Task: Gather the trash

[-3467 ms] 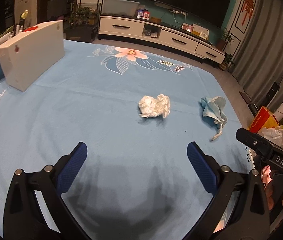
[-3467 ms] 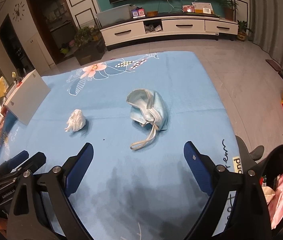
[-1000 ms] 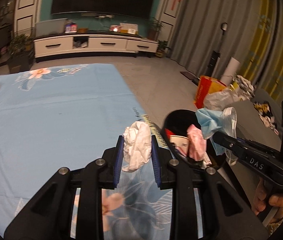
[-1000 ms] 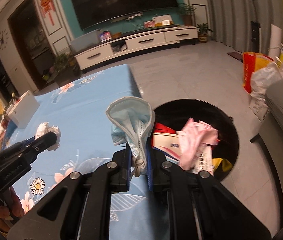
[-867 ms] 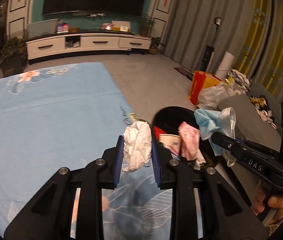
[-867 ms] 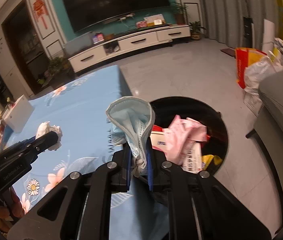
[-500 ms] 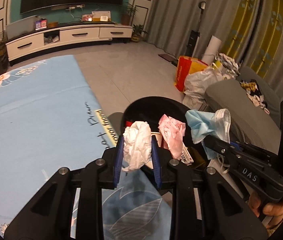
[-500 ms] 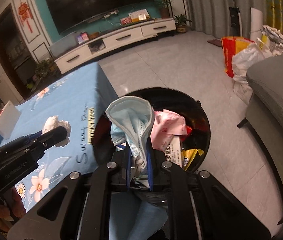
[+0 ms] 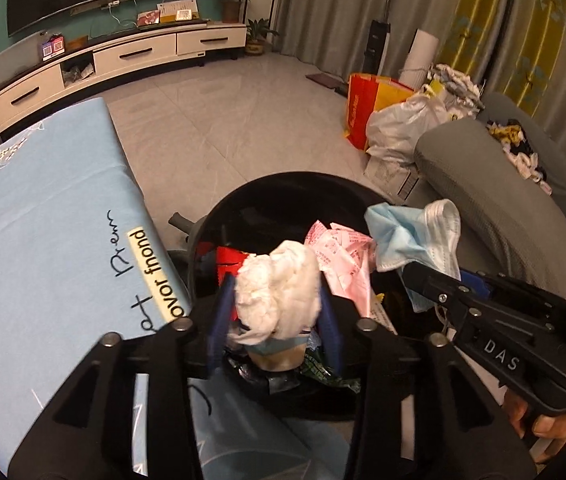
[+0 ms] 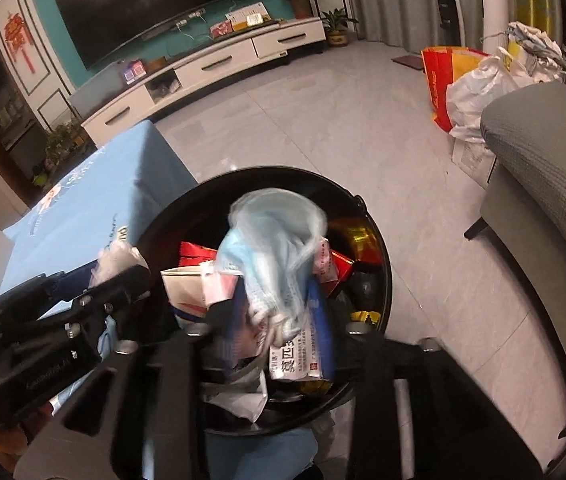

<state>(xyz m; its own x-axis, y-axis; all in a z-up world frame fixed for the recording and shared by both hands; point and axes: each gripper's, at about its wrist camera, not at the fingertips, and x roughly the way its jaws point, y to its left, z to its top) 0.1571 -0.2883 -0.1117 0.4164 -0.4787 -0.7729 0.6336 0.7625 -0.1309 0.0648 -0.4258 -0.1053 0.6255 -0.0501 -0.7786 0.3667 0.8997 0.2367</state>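
surface: tabletop (image 9: 43, 208) under light-blue printed cloth | floor (image 10: 323, 120): grey tiles | on floor: black bin (image 10: 379, 248), beside tabletop

Left gripper (image 9: 275, 314): jaws just opening, crumpled white tissue wad (image 9: 279, 290) loose between the blue pads, frame centre.
Bin: round black trash bin (image 9: 283, 188) beneath, holding pink paper.
Right gripper (image 9: 411, 270): lower right, pale blue face mask (image 9: 411, 236) at its tip.
Table: blue cloth (image 9: 43, 232), left.

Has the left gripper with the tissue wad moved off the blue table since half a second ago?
Yes. The left gripper has shifted from the blue table edge to over the black bin, its fingers just opening around the tissue wad.
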